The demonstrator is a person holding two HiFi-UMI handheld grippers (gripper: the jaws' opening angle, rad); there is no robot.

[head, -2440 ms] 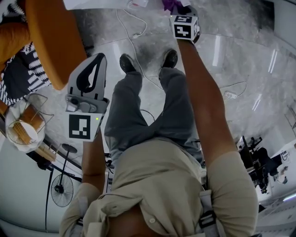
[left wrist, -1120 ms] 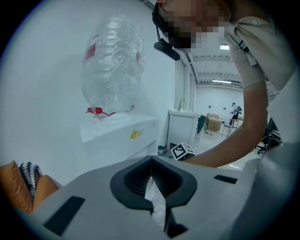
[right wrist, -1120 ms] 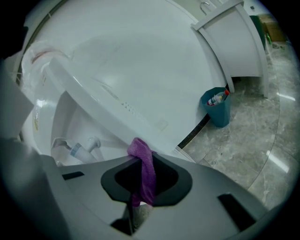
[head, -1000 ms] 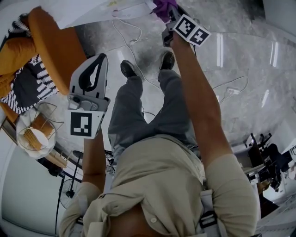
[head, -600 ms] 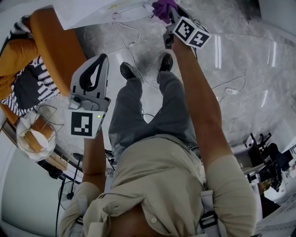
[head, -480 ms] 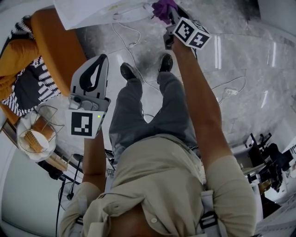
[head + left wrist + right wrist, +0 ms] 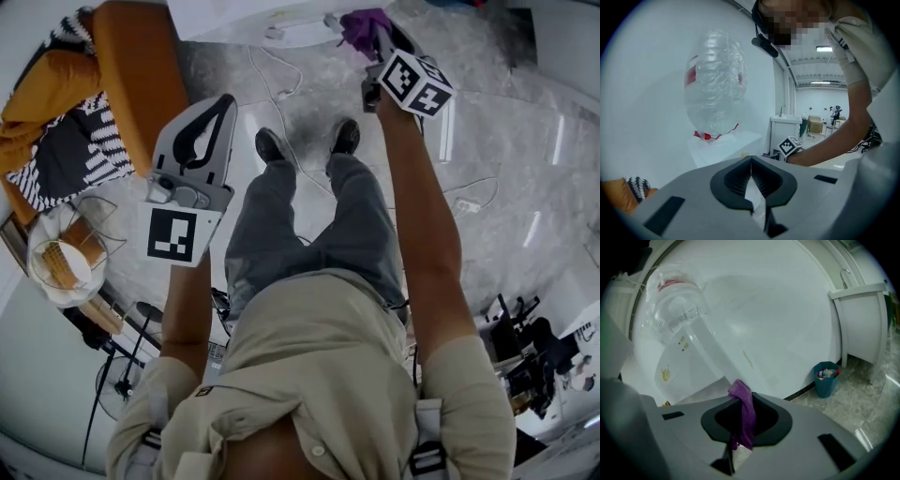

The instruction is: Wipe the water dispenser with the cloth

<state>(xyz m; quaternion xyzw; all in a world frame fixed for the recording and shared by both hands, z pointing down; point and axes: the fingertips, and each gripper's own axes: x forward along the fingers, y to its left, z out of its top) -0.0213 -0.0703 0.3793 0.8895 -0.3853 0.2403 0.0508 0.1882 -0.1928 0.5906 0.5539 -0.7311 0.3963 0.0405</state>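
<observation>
Two claws: one in each of my hands, the left claw (image 7: 751, 163) raised close to me, the right claw (image 7: 379, 37) stretched out ahead at arm's length, beyond my shoes (image 7: 346, 137).
Left claw state: jaws pressed together at the tips, with nothing between them.
Right claw state: jaws clamped on the purple cloth (image 7: 744, 412), which stands up in a bunch above the pads and hangs down below them.
Water dispenser (image 7: 725, 144): white, straight ahead of the left claw's tips and well apart from them; ahead and to the left of the right claw, close to it.
Cloth and dispenser: in the head view the cloth sits just beside the dispenser's white edge; I cannot tell whether they touch.
Water bottle (image 7: 675, 305): clear, with a red label, upended on top of the dispenser, above both claws.
Blue bin (image 7: 826, 379): on the floor against the wall, ahead and to the right of the right claw, with bottles in it.
Orange seat (image 7: 131, 75): to the left of the left claw.
</observation>
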